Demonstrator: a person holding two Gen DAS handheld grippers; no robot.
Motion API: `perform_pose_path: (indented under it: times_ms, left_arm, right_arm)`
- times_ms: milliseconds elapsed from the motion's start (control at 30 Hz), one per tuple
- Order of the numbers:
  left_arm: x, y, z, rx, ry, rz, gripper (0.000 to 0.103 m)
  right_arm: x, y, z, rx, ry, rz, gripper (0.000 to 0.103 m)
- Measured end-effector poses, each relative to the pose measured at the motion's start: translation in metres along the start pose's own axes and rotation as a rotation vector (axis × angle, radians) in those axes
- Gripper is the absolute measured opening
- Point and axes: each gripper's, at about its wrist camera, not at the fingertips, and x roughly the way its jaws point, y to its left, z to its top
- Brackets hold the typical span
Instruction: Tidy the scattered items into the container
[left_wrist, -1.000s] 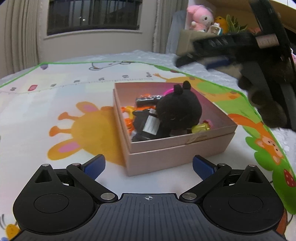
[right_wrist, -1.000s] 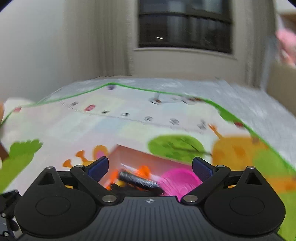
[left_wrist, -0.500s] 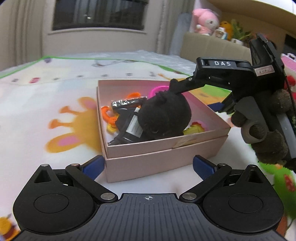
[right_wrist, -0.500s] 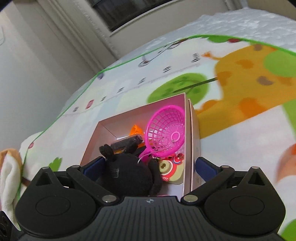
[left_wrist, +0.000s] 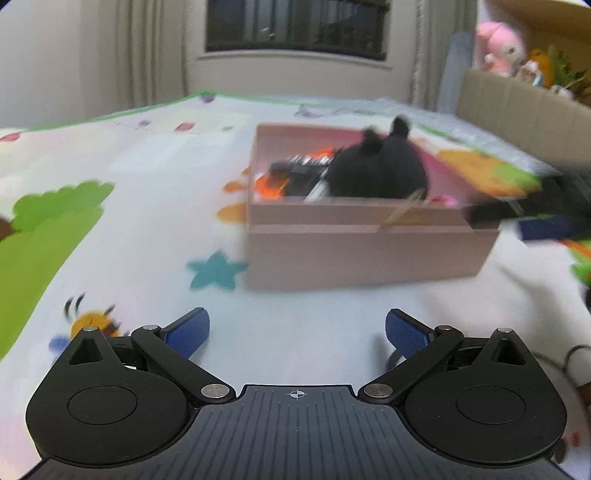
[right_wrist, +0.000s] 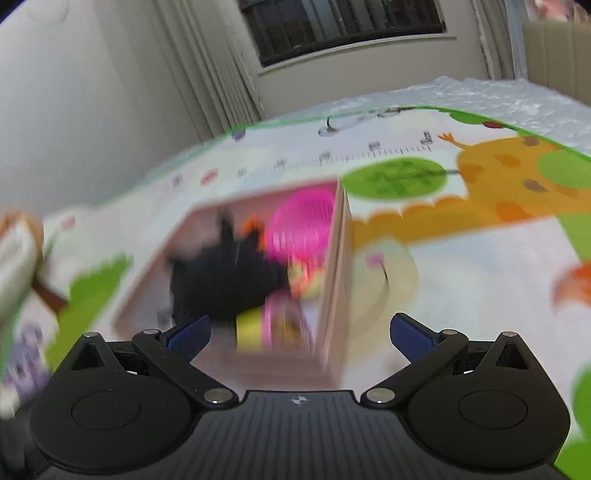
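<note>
**Pink box holds the toys; both grippers empty and spread wide**

The pink box (left_wrist: 369, 254) sits on the cartoon play mat (left_wrist: 122, 206), ahead and a little to the right of the left gripper (left_wrist: 297, 332). In the left wrist view one long side wall faces the camera, so the box's long axis runs left to right across that picture; a taped seam crosses the wall where the inner tray stands above the outer sleeve.

Inside, the black plush toy (left_wrist: 376, 171) fills the right-of-middle part of the box. Its two small ears point up and rise above the rim. To its left lie orange pieces (left_wrist: 271, 184) and a dark flat item, too blurred to name. From the right wrist view the box (right_wrist: 334, 280) is seen along a side wall that runs away from the camera, and the pink mesh basket (right_wrist: 301, 230) lies at the far end, beyond the plush (right_wrist: 225, 280). A yellow item (right_wrist: 249, 326) sits at the near end.

The left gripper's blue pads (left_wrist: 188, 334) stand far apart with nothing between them, over bare mat well short of the box. The right gripper (right_wrist: 299, 334) is likewise spread wide and empty, hovering at the box's near edge. Both views are motion-blurred. In the left wrist view the right gripper (left_wrist: 532, 218) appears smeared just beside the box's right end.
</note>
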Motion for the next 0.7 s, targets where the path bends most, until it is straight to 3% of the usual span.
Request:
perform_pose_path:
  times_ms: [167,300,500,700]
  left_arm:
    - [-0.006,0.011,-0.006,-0.025,-0.004,0.073,0.103]
    - [-0.006,0.015,-0.010,-0.037,-0.012,0.065,0.103]
    - [-0.004,0.010,-0.010,-0.011,-0.004,0.087,0.103]
    - [-0.002,0.009,-0.011,-0.004,-0.002,0.093,0.103]
  right_arm:
    - [0.007,0.018,-0.051,-0.055,0.052,-0.103,0.103]
    - [0.016,0.037,-0.058,-0.154,0.044,-0.204,0.103]
    - [0.020,0.035,-0.066,-0.146,-0.024,-0.217,0.103]
    - [0.018,0.036,-0.068,-0.149,-0.029,-0.219,0.103]
